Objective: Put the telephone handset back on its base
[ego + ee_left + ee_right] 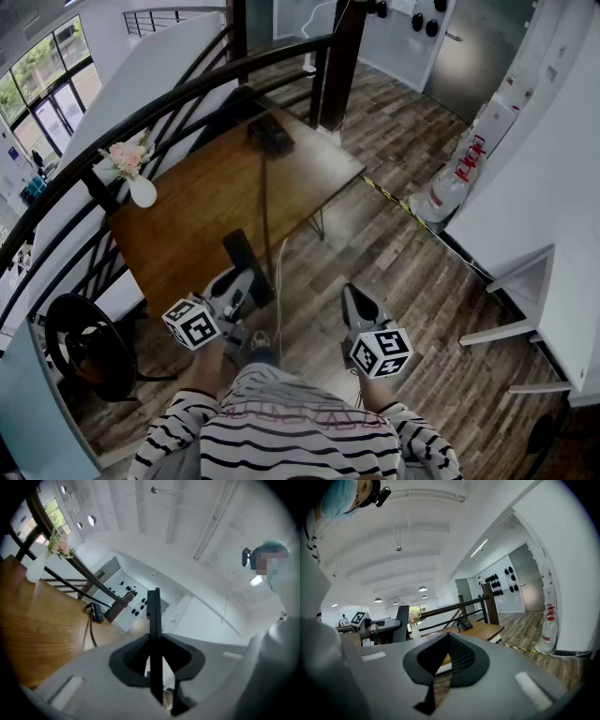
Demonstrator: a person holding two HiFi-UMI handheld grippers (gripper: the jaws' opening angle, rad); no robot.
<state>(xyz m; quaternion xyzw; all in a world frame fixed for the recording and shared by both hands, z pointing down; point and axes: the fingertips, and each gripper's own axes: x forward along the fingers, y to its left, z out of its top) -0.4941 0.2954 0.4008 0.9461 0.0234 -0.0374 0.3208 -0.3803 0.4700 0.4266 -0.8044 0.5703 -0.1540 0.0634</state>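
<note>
The black telephone base (270, 134) sits at the far end of the wooden table (197, 216); it also shows small in the left gripper view (97, 612) and the right gripper view (464, 624). A thin cord (265, 197) runs from it toward me. My left gripper (246, 283) is shut on the black handset (240, 251), held over the table's near corner. Seen edge-on, the handset (153, 620) stands as a narrow black bar between the jaws. My right gripper (354, 298) hangs over the floor to the right, shut with nothing in it.
A white vase with pink flowers (139, 183) stands at the table's left edge by the dark stair railing (141, 117). A black round chair (84, 347) is at my lower left. A white-and-red canister (452, 186) stands by the right wall.
</note>
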